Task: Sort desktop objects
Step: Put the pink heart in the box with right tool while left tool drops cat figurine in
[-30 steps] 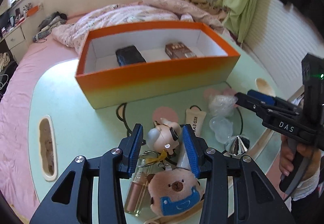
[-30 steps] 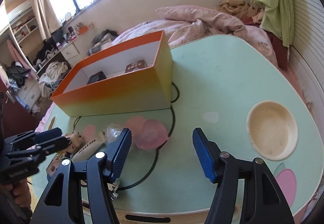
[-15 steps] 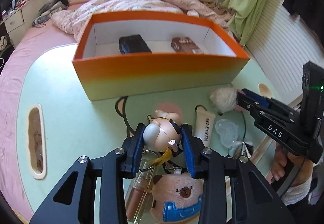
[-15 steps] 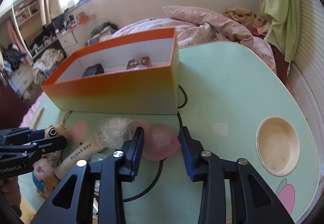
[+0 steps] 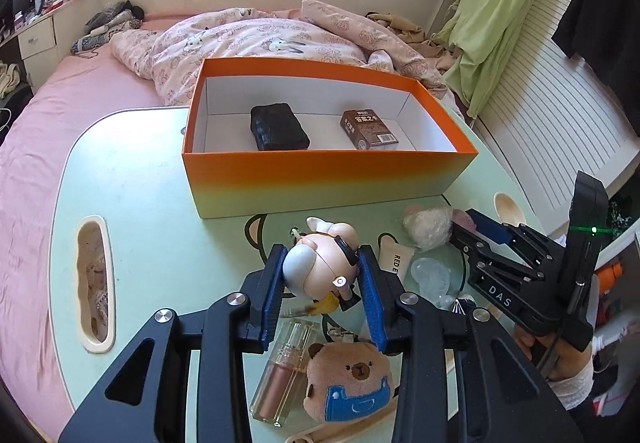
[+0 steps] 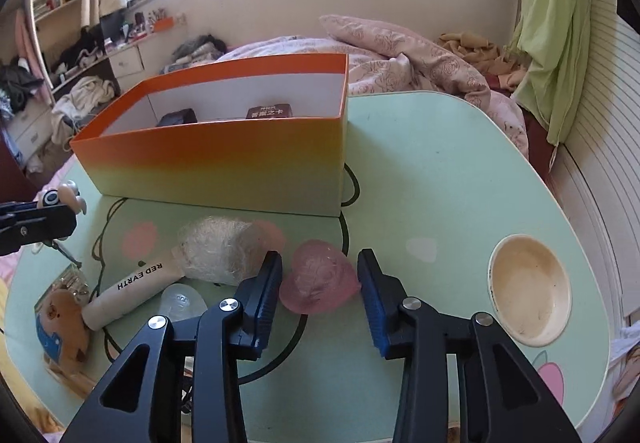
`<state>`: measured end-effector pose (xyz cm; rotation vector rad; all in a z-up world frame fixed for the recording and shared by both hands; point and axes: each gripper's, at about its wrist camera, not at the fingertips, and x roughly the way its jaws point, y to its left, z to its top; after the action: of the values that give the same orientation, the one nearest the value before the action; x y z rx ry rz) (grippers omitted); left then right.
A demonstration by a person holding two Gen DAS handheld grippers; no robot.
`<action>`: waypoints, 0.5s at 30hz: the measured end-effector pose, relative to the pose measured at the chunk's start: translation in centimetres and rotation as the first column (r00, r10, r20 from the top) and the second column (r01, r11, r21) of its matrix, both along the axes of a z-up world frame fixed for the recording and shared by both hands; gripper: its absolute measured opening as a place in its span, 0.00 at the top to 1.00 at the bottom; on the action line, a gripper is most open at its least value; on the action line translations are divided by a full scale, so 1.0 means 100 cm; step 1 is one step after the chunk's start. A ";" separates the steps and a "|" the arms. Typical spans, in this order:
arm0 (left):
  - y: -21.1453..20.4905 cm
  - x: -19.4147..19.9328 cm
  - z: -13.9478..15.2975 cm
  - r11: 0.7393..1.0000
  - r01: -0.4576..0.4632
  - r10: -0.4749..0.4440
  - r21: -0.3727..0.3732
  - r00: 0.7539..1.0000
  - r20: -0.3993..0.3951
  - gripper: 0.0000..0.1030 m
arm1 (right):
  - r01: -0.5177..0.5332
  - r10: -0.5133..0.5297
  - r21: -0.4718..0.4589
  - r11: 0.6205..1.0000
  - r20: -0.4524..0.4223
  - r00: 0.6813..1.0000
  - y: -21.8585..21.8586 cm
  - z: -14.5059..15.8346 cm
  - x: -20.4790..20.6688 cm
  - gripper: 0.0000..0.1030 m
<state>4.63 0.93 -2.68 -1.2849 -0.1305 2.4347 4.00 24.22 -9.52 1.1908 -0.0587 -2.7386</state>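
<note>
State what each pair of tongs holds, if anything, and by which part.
Left tongs: the small figurine, clamped at its head. Right tongs: the pink heart-shaped piece sits between the pads, jaws just reopening; a firm hold cannot be told.

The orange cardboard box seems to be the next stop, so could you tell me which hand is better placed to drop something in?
Probably the left: the left gripper grips the small pink pig figurine, lifted before the orange cardboard box.

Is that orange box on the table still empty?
No, the orange box already holds two things: a black block and a small brown carton lying on its white floor.
</note>
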 end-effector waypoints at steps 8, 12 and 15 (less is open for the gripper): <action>-0.002 -0.005 0.012 1.000 -0.004 0.004 0.020 1.000 -0.020 0.64 | 0.010 -0.013 -0.122 0.993 -0.022 1.000 0.017 0.013 0.005 0.64; -0.004 -0.014 0.031 0.997 -0.001 0.004 0.072 0.999 -0.041 0.64 | -0.011 -0.001 -0.146 0.989 -0.085 0.996 0.017 0.043 0.004 0.64; 0.000 -0.027 0.046 0.998 -0.003 0.007 0.057 0.997 -0.077 0.64 | -0.033 0.013 -0.146 0.989 -0.137 0.991 0.011 0.065 -0.008 0.64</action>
<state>1.91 0.94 1.88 -1.1663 -0.1815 2.4625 3.19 25.32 -3.03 0.9591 -0.2266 -2.7317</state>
